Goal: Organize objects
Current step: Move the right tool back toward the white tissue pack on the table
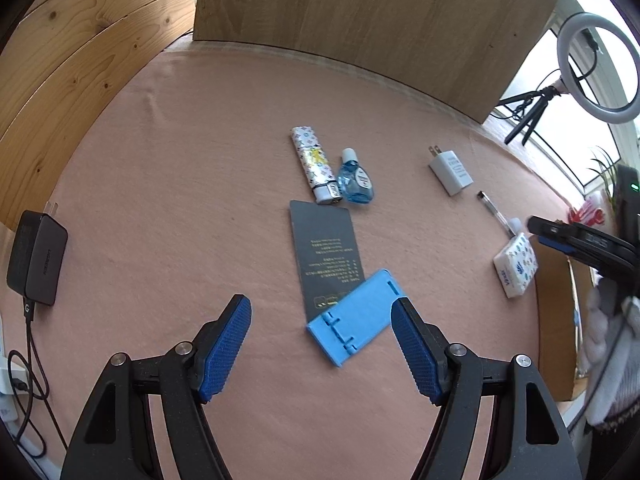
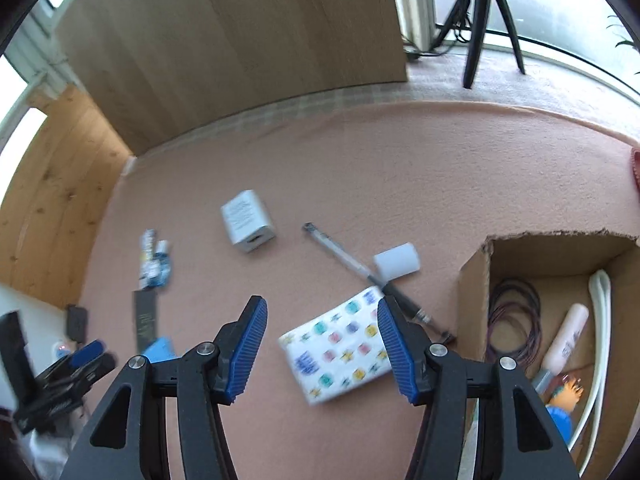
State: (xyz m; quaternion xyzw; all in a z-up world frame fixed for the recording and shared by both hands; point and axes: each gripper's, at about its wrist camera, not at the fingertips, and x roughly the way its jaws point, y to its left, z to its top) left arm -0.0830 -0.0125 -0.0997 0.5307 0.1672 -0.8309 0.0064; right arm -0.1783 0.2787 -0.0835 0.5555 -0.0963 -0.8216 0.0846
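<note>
Ribbed blue left tongs (image 1: 320, 354) gape over a flat plastic stand (image 1: 356, 316); right tongs (image 2: 320, 354) gape above a soft tissue pack (image 2: 336, 346).

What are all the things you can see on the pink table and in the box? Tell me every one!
lighter: one, white patterned, mid-table
dropper bottle: one, blue, beside lighter
card: one, dark, under blue stand's end
stand: one, blue, near left gripper
white charger: one, right of bottle
pen: one, clear, by tissues
tissue pack: one, white patterned, below right gripper
white cylinder: one, on pen
black charger: one, table's left edge
cardboard box: one, brown, right; cables, tube inside
ring light: one, white, back
left gripper: open
right gripper: open
</note>
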